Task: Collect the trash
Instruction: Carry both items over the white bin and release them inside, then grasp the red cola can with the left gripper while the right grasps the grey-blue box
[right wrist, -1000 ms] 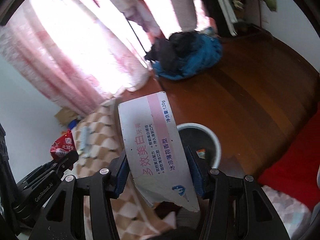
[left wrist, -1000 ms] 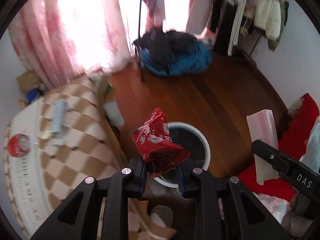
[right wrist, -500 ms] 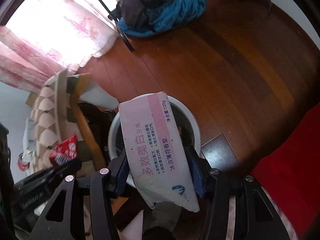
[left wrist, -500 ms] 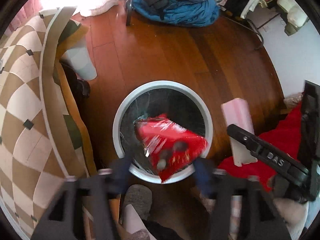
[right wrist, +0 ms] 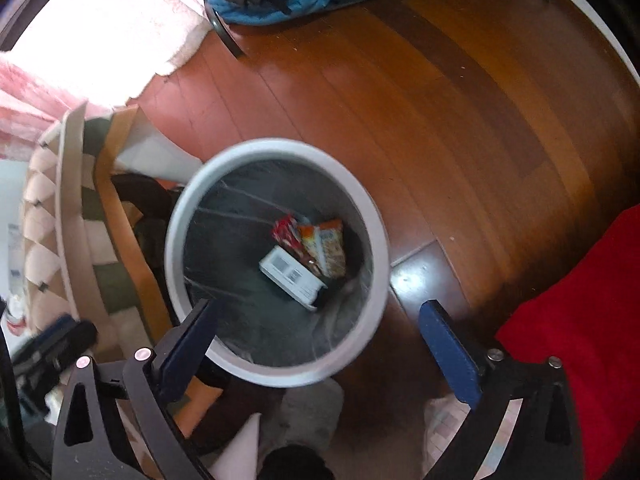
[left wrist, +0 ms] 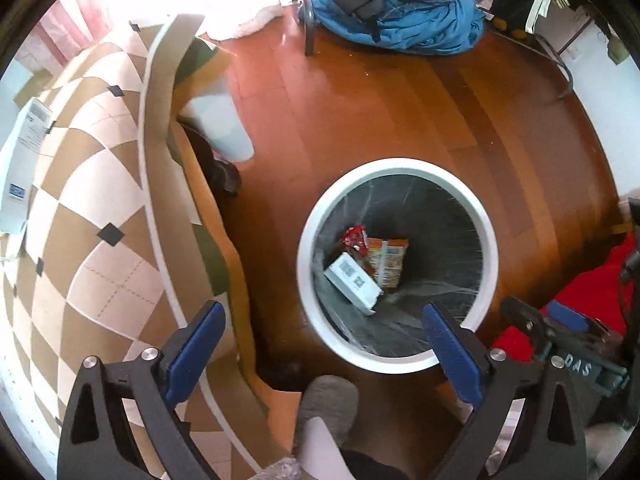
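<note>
Trash is in the bin point(left wrist: 398, 168): white box point(left wrist: 352, 282), red wrapper point(left wrist: 355, 237) and orange packet point(left wrist: 387, 262) lie together on the liner at the bottom. Your left gripper point(left wrist: 324, 344) and right gripper point(right wrist: 320, 336) hang above the rim, pointing down; both have just been opening, jaws wide, nothing between them. The drop looks done. Checkered table point(left wrist: 92, 200) edge crowds the bin's left; red fabric point(right wrist: 568, 300) sits right. Wood floor point(left wrist: 380, 92) beyond is open.
</note>
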Tool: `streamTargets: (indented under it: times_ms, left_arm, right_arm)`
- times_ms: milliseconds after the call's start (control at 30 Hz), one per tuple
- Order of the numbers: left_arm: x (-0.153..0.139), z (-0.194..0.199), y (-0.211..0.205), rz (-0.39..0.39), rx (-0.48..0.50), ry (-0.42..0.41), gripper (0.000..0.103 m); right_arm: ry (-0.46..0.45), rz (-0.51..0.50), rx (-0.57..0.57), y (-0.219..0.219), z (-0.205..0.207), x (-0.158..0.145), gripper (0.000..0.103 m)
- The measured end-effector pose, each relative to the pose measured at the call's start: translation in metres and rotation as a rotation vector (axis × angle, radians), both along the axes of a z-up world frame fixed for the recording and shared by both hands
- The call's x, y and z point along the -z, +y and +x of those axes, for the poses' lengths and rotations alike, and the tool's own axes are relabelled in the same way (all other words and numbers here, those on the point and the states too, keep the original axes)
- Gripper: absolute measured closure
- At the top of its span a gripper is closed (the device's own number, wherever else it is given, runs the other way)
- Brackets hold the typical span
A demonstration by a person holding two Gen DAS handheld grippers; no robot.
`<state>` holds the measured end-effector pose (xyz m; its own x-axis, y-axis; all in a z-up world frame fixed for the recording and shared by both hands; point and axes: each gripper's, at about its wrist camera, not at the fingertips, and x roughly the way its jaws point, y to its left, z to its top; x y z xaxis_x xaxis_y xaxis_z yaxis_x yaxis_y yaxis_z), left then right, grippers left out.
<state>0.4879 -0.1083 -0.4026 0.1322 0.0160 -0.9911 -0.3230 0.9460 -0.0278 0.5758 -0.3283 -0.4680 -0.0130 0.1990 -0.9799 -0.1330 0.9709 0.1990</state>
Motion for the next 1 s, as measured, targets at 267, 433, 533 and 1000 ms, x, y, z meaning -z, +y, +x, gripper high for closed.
streamTargets:
  times_ms: [267, 433, 533, 1000]
  left_arm:
    - [-0.013, -0.002, -0.006, 0.031, 0.012, -0.021, 0.002]
    - [-0.030, -0.005, -0.011, 0.038, 0.016, -0.044, 0.002]
    - [-0.044, -0.008, -0.017, 0.037, 0.026, -0.067, 0.002]
    - [-0.139, -0.054, -0.015, 0.016, 0.021, -0.219, 0.002]
  right_arm:
    - [-0.023, -0.047, -0.008, -0.003, -0.022, -0.013, 0.000]
    - [-0.051, -0.058, -0.012, -0.001, -0.025, -0.033, 0.000]
    - [-0.059, -0.051, -0.012, -0.004, -0.028, -0.047, 0.000]
    - [-0.184, -0.016, 0.003, -0.016, -0.058, -0.151, 0.000]
